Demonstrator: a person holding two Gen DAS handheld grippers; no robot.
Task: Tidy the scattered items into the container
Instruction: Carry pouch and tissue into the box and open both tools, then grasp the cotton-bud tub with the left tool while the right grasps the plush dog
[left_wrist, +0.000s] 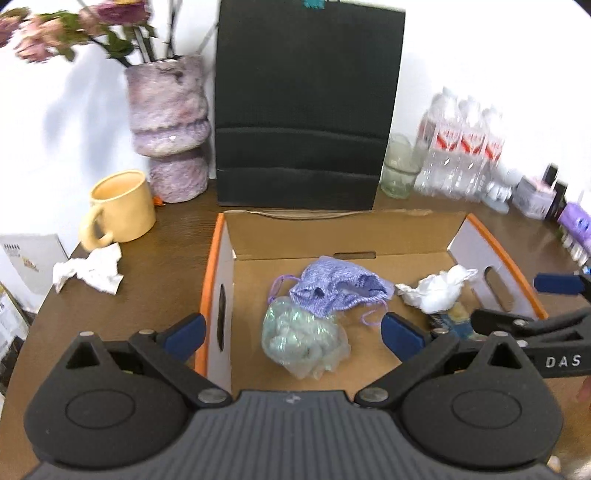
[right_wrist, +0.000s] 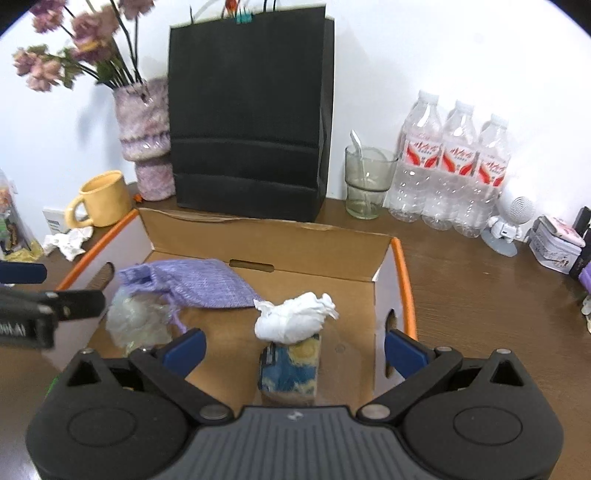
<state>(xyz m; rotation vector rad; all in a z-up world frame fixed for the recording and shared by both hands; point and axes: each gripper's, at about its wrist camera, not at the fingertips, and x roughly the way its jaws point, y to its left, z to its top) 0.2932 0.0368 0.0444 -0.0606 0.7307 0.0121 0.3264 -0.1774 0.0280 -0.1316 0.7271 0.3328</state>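
An open cardboard box (left_wrist: 332, 236) (right_wrist: 280, 240) with orange edges sits on the brown table. Inside lie a purple knit pouch (left_wrist: 340, 291) (right_wrist: 199, 282), a clear iridescent plastic bag (left_wrist: 299, 338) (right_wrist: 136, 321), a crumpled white tissue (left_wrist: 437, 290) (right_wrist: 291, 319) and a blue painted pack (right_wrist: 290, 371) (left_wrist: 456, 321). Another crumpled tissue (left_wrist: 90, 269) (right_wrist: 68, 240) lies on the table left of the box. My left gripper (left_wrist: 291, 332) is open and empty above the box's near left. My right gripper (right_wrist: 295, 349) is open and empty above the blue pack.
A yellow mug (left_wrist: 120, 208) (right_wrist: 99, 201) and a purple vase (left_wrist: 168, 125) with flowers stand at the back left. A black paper bag (left_wrist: 306, 107) stands behind the box. A glass (right_wrist: 365, 181), water bottles (right_wrist: 454, 166) and small tins (right_wrist: 556, 247) stand at the right.
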